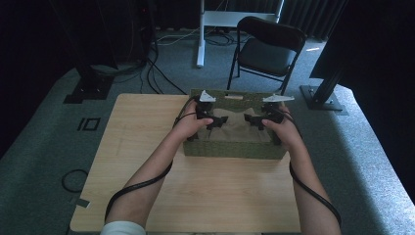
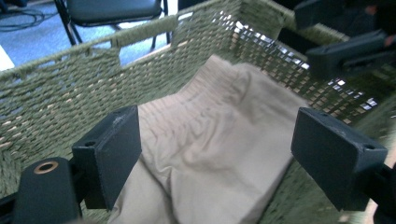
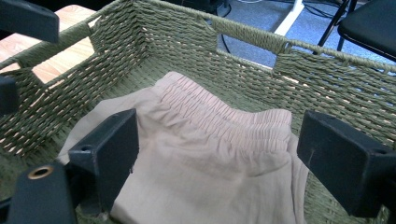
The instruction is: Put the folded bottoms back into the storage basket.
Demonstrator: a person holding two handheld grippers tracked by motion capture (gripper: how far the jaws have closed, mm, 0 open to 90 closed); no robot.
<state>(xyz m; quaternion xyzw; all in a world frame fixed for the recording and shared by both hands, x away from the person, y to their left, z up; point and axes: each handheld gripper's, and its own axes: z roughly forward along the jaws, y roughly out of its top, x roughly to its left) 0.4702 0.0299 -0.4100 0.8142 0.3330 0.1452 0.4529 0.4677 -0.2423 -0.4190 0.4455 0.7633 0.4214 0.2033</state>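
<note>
On the pale wooden counter [image 1: 205, 196] sits a green woven rectangular basket [image 1: 235, 149] w/ folded beige elastic-waist cloth garment [image 2: 219, 140] lying inside, left tongs [image 2: 217, 158] & right tongs [image 3: 217, 161] both gaping wide above it, empty, prob. just let go.

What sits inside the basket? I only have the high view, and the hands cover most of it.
Observer: A folded beige garment with a gathered elastic waistband lies on the bottom of the woven green basket.
Operator: Is the left gripper holding it?
Observer: No. The left gripper has its jaws wide apart above the cloth, nothing between the pads.
Operator: And the right one?
Observer: The right gripper is also open, clear of the fabric.
</note>
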